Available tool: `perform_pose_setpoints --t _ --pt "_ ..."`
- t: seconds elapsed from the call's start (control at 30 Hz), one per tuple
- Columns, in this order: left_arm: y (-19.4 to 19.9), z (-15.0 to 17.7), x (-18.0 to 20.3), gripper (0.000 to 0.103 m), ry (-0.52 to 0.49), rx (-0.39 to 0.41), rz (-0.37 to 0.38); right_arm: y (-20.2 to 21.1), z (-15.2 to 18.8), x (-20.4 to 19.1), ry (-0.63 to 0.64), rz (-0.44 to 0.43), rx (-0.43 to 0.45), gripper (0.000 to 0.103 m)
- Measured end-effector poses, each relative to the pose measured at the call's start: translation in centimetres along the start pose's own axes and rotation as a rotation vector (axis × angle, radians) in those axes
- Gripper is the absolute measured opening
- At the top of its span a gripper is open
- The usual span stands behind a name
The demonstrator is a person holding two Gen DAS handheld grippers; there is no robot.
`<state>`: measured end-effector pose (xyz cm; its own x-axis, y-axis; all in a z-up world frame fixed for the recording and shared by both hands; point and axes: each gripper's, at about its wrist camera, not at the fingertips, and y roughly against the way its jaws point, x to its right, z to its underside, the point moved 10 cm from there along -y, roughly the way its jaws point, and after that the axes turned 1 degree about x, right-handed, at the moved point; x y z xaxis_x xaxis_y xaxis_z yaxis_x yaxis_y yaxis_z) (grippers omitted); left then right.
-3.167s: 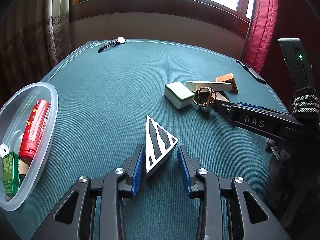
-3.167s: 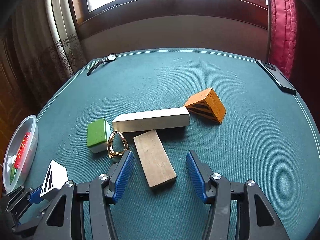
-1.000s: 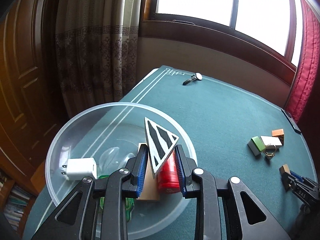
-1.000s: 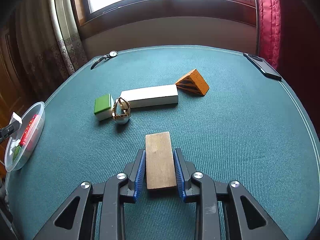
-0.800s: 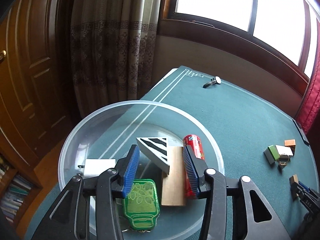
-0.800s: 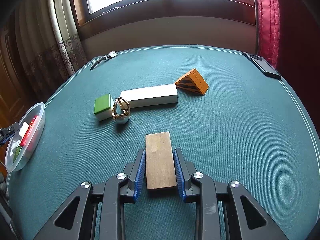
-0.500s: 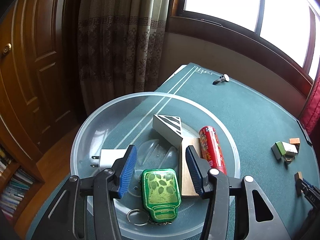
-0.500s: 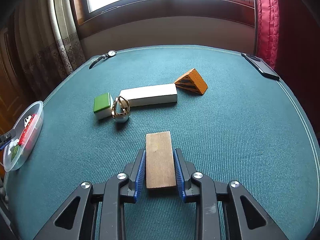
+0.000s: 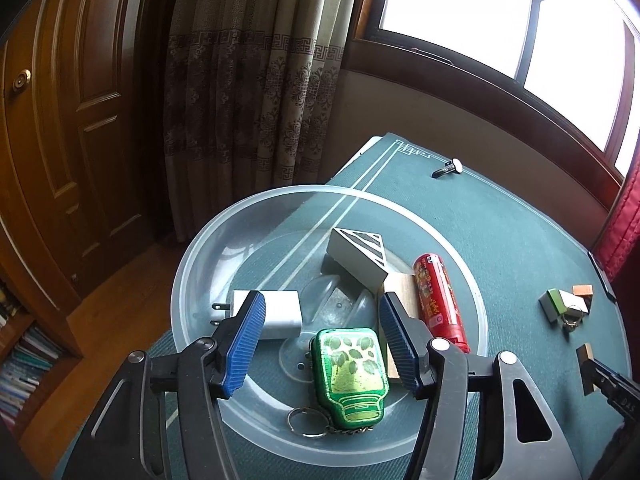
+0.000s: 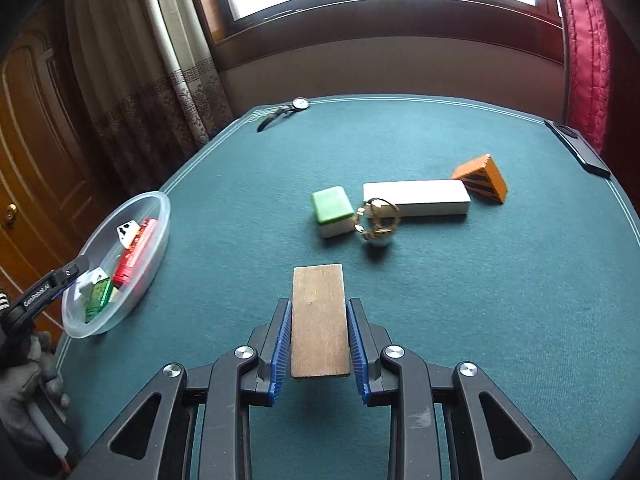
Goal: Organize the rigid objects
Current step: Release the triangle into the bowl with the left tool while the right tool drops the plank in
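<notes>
Over the clear bowl [image 9: 192, 264] at the table's left edge, my left tongs [image 9: 320, 336] are spread wide with nothing in them. Striped white wedge [image 9: 356, 254] sits inside the bowl next to the red tube [image 9: 438, 300], green tin [image 9: 350, 372] and white charger [image 9: 280, 314]. My right tongs [image 10: 319, 338] are pinching the brown wood block [image 10: 319, 320] by its long sides, above the green felt [image 10: 480, 280].

Left gripper [image 9: 320, 338]: black plastic frame with triangular cut-outs, silver round screws at the pivots, blue ribbed pads [image 9: 245, 342] on both fingers. Right gripper [image 10: 319, 340]: same build, black frame, silver screws, blue ribbed pads [image 10: 281, 350]. White lettering on the black finger side, partly legible. Grey glove [image 10: 30, 376] and striped cuff [image 10: 3, 303] at lower left.
</notes>
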<state>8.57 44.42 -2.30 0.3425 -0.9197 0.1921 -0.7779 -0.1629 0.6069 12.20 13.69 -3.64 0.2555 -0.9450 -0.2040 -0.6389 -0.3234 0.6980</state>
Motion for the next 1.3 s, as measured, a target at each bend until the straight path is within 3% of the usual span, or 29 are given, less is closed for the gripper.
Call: perform_pose_setpoints --t 0.33,0.73,0.83,0.9,0.93,1.03,1.3 --pt "0.7 0.5 -1.7 0.061 0.029 -0.006 0.023 -0.4 -2.5 -10.9 0.133 -0.166 0.014 0.029" --pt "1.4 0.0 -4.2 0.061 0.085 0.015 0.029 -2.5 -3.2 -19.7 0.246 -0.248 0.001 0.029" --pt "1.5 -0.1 -4.5 0.061 0.095 0.015 0.033 -3.7 -3.7 -20.9 0.226 -0.275 -0.001 0.030" --pt "1.6 0.0 -4.5 0.061 0.096 0.016 0.034 -4.5 -3.9 -21.1 0.219 -0.270 0.000 0.043" --pt "1.6 0.0 -4.5 0.061 0.096 0.016 0.036 -4.8 -3.9 -21.0 0.217 -0.262 -0.002 0.044" --pt "1.6 0.0 -4.5 0.067 0.096 0.020 0.039 -5.4 -3.3 -20.4 0.218 -0.247 -0.023 0.044" --pt "1.3 0.4 -3.1 0.070 0.072 0.005 0.046 -5.1 -2.4 -18.1 0.198 -0.203 -0.031 0.045"
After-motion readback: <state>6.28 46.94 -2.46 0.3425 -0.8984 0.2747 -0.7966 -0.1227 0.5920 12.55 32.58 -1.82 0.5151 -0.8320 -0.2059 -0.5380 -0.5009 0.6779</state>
